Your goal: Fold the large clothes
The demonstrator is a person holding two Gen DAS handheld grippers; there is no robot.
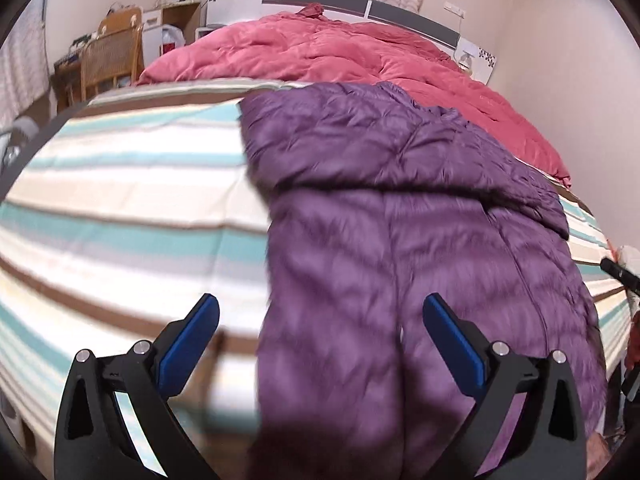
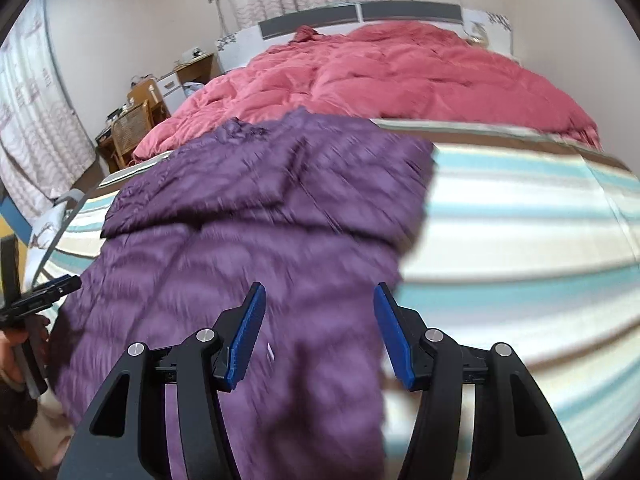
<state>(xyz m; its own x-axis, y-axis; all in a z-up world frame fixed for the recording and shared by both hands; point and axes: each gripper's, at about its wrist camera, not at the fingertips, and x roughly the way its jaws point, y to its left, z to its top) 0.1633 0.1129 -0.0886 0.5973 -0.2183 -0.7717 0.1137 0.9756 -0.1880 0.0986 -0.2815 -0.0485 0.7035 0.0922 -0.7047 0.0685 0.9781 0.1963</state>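
Observation:
A purple quilted down coat (image 1: 400, 208) lies lengthwise on the striped bed sheet (image 1: 120, 184), its sleeves folded in across the upper body and its hem toward me. My left gripper (image 1: 320, 320) is open and empty above the coat's near left edge. In the right wrist view the coat (image 2: 248, 216) fills the left and middle. My right gripper (image 2: 318, 312) is open and empty above the coat's near right edge. The left gripper (image 2: 36, 304) shows at the far left of that view.
A pink duvet (image 1: 340, 56) is bunched at the head of the bed, by the headboard (image 1: 360, 4). A wicker chair (image 1: 112, 60) and a desk stand left of the bed. A wall runs along the bed's right side. The striped sheet (image 2: 520, 220) lies bare beside the coat.

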